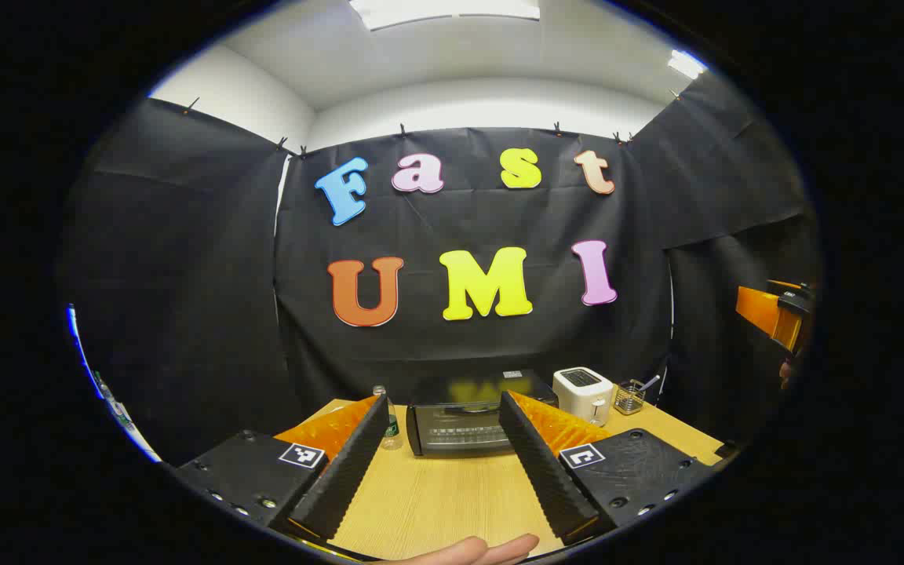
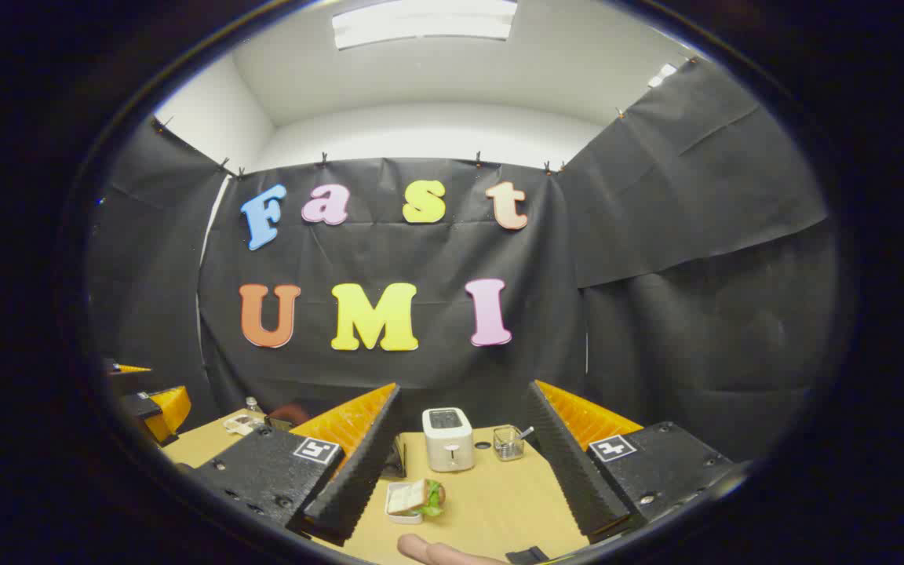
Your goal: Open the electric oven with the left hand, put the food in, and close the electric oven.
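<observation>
The black electric oven stands at the back of the wooden table with its door closed. My left gripper is held open above the table's near side, pointing at the oven and well short of it, with nothing between its fingers. The food, a sandwich with green lettuce on a small white dish, lies on the table below my right gripper, which is open and empty. A sliver of the oven peeks out behind that gripper's left finger.
A white toaster and a wire basket stand right of the oven, a small bottle to its left. The right gripper's orange body shows at the far right. Part of a hand lies at the bottom edge.
</observation>
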`<state>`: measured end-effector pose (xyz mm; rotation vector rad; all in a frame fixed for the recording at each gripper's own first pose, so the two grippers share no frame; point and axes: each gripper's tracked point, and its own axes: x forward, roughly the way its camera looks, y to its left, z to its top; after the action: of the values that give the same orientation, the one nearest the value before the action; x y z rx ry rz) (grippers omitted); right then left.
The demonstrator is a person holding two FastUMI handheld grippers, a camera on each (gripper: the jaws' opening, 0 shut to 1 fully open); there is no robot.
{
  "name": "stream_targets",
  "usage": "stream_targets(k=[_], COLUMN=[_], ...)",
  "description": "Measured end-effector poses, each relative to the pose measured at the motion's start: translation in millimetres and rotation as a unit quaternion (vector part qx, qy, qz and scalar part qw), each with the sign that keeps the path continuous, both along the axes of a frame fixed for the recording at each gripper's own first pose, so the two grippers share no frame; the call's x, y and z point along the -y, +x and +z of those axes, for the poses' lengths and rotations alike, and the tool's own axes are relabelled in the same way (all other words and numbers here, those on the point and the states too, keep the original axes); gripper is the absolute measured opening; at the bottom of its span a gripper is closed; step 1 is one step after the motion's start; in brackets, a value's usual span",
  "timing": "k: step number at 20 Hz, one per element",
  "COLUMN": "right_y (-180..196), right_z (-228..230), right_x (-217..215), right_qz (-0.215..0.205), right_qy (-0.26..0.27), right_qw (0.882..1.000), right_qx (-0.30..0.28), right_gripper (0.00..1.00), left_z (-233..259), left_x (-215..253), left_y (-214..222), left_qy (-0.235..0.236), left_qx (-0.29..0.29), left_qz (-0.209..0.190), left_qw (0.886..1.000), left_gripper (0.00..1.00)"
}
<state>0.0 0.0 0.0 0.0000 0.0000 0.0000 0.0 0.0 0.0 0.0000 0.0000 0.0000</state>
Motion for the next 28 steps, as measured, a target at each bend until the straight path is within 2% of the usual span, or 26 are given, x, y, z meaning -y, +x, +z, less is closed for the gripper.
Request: stream_targets(k=[9, 10, 11, 12, 14, 15, 20, 21, 22, 26, 27, 28], right_y=[-7, -7, -8, -8, -8, -7, -1, 0, 2, 14, 18, 22], right_z=[6, 7, 7, 7, 7, 5, 2, 0, -1, -4, -5, -6], right_x=[4, 4, 4, 4, 5, 6, 8, 9, 10, 11, 10, 10], right_qz=[0.004, 0.004, 0.004, 0.004, 0.005, 0.004, 0.008, 0.008, 0.008, 0.011, 0.013, 0.015], right_qy=[0.000, -0.002, -0.004, -0.005, -0.004, -0.003, 0.003, 0.003, 0.004, 0.005, 0.004, 0.003], right_qw=[1.000, 1.000, 1.000, 1.000, 1.000, 1.000, 1.000, 1.000, 1.000, 1.000, 1.000, 1.000], right_qx=[0.011, 0.012, 0.013, 0.013, 0.014, 0.014, 0.011, 0.011, 0.010, 0.009, 0.009, 0.008], right_gripper=[0.90, 1.00, 1.00, 0.89, 0.90, 1.00, 1.00, 0.90, 1.00, 1.00, 0.89, 1.00], left_z=[9, 8, 8, 8, 5, 5, 3, 2, 3, -4, -6, -9], left_x=[0, 0, -1, -3, -3, -2, -1, 1, 2, 13, 16, 18], left_y=[-10, -10, -9, -8, -7, -5, 2, 4, 9, 30, 38, 48], left_qy=[-0.008, -0.008, -0.008, -0.010, -0.016, -0.017, -0.020, -0.019, -0.019, -0.025, -0.028, -0.030], left_qx=[0.015, 0.014, 0.014, 0.013, 0.011, 0.009, 0.005, 0.005, 0.007, 0.002, -0.003, -0.009], left_qz=[0.000, 0.000, 0.002, 0.004, 0.004, 0.004, 0.003, 0.002, 0.002, -0.006, -0.009, -0.011], left_qw=[1.000, 1.000, 1.000, 1.000, 1.000, 1.000, 1.000, 1.000, 1.000, 1.000, 1.000, 0.999], left_gripper=[0.95, 0.95, 0.95, 0.95, 0.95, 0.95, 0.95, 0.95, 0.95, 0.95, 0.95, 0.95])
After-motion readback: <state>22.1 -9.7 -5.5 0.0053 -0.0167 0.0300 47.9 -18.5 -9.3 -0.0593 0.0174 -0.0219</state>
